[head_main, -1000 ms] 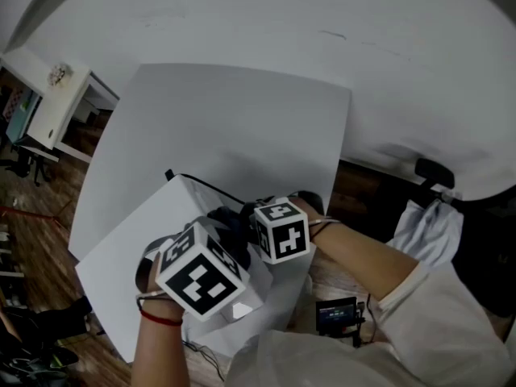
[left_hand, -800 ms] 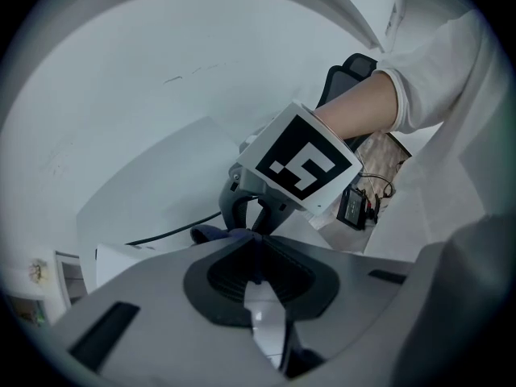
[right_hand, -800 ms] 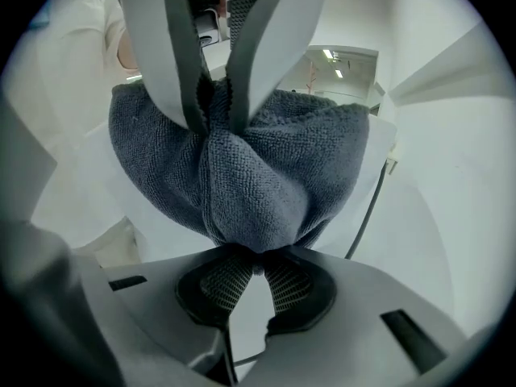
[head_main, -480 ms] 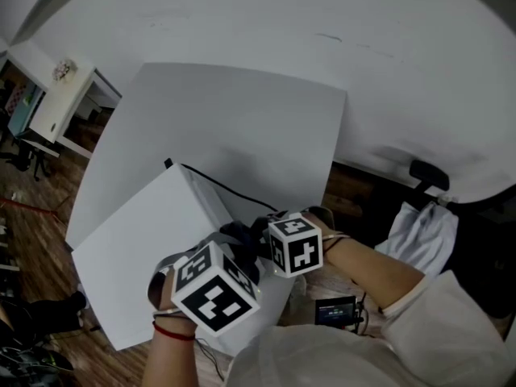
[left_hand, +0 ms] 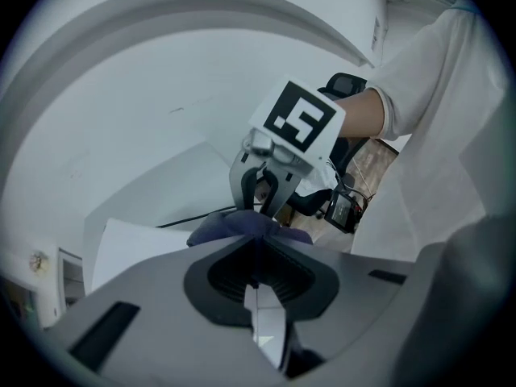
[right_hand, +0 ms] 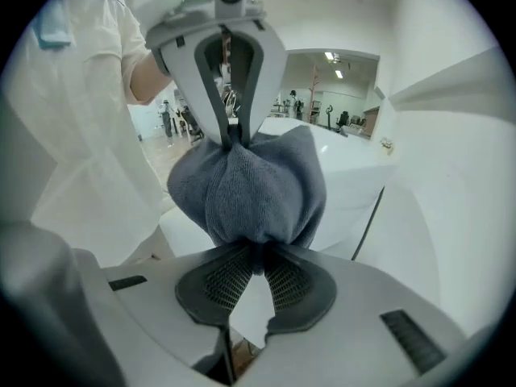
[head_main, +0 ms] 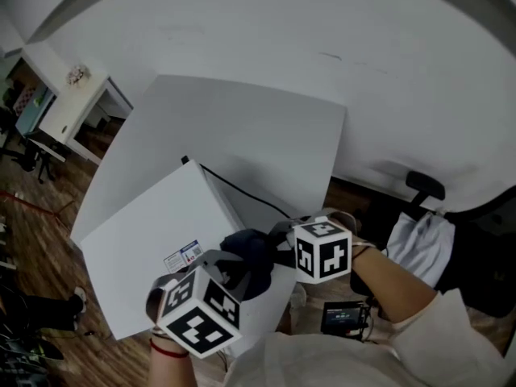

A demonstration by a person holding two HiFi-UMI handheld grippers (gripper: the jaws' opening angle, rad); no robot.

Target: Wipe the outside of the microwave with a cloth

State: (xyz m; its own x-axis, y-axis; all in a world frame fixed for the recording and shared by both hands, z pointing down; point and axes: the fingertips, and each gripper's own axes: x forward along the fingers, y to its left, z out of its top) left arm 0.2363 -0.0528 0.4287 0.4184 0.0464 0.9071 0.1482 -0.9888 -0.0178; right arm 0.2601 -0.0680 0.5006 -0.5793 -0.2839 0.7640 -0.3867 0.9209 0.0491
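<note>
- Both tools are biting the cloth (right_hand: pixel 246 188). L gripper (left_hand: pixel 256 244) is clenched on one end and R gripper (right_hand: pixel 255 252) on the other, w/ the cloth bunched between them.
- Cloth is over the microwave's (head_main: pixel 145 248) near right corner. Can't tell if it touches the top.
- Head view: cubes (head_main: pixel 322 252) and cloth hide the jaw tips. Only the microwave top shows, w/ a sticker (head_main: pixel 182 255) just left of the cloth.
- Cable (head_main: pixel 242 190) runs off the far right edge.
- Left of the top is bare. So is the white board (head_main: pixel 242 127) beyond.

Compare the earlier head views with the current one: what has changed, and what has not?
The left gripper and right gripper carried the cloth over the top of the microwave toward the person, bringing a label into view. Both stayed shut on the cloth.
</note>
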